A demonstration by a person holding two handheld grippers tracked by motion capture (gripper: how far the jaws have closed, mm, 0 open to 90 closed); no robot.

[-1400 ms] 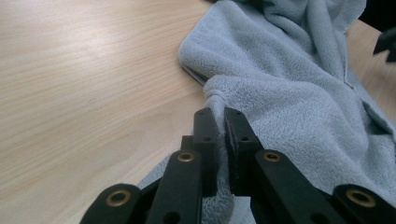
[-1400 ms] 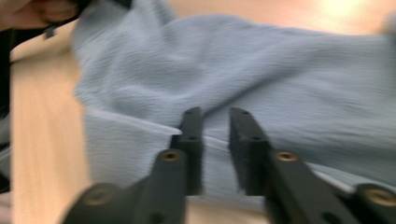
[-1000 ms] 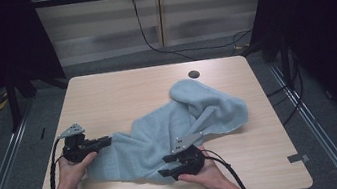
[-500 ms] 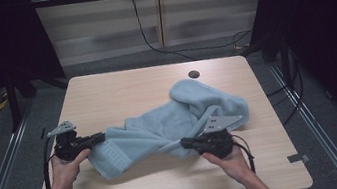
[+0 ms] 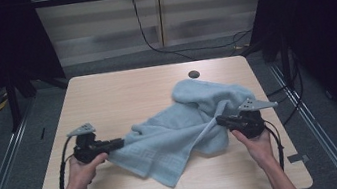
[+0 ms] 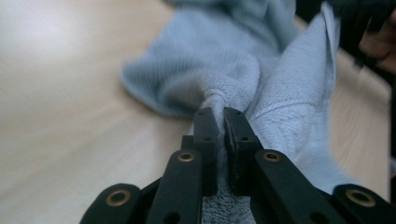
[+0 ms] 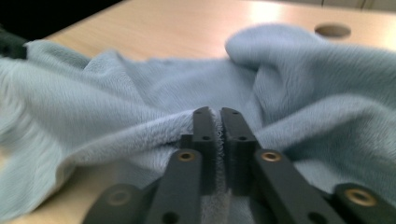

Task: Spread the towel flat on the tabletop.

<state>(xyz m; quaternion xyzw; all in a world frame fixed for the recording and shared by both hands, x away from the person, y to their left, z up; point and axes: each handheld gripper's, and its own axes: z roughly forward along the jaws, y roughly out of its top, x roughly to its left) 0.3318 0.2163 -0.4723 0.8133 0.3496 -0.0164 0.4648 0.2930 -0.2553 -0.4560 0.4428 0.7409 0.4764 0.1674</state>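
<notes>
The left gripper (image 5: 119, 143) was clamped on a bunched edge of the towel (image 5: 177, 133), and the right gripper (image 5: 221, 120), whose jaws had just reopened slightly, pinched only a thin fold; the towel sagged between them onto the table (image 5: 121, 94). Pulled apart harder, that fold might have slipped free; the far heap could have dragged toward the hole (image 5: 194, 74).

Hand-held gripper (image 7: 219, 114) clamped on pale blue towel (image 7: 140, 93) fold over wooden table (image 7: 177, 28).
</notes>
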